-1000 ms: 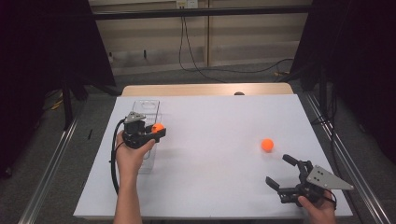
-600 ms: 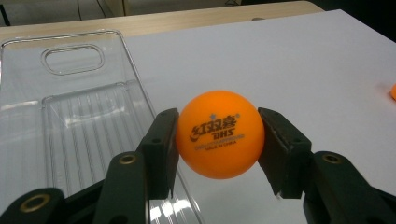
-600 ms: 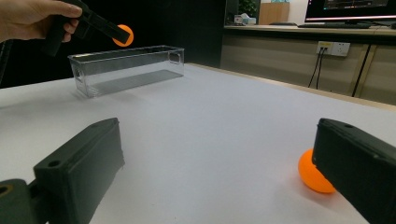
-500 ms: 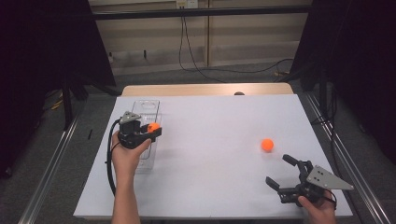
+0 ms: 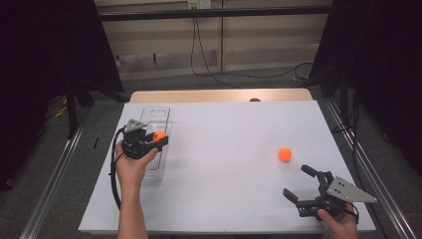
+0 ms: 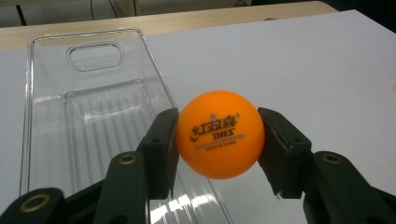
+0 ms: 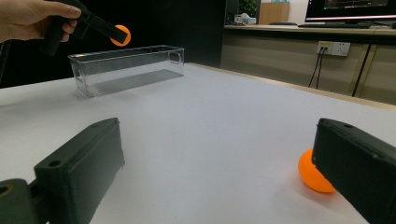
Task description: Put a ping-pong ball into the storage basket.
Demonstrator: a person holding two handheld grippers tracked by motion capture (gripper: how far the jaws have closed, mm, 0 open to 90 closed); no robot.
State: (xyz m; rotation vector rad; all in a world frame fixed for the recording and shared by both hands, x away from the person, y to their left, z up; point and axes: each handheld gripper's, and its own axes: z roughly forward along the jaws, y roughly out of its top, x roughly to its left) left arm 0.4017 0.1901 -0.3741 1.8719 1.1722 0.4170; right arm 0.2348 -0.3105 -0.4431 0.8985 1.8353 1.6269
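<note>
Pinched between the left gripper's (image 6: 217, 154) jaws above the clear bin's (image 5: 149, 172) right edge, an orange ball (image 6: 220, 134), apt to bounce out if released off-centre; right gripper (image 5: 304, 186) spread wide.

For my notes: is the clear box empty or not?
Empty: the clear box shows a bare floor; the left tool holds the orange ball above it.
</note>
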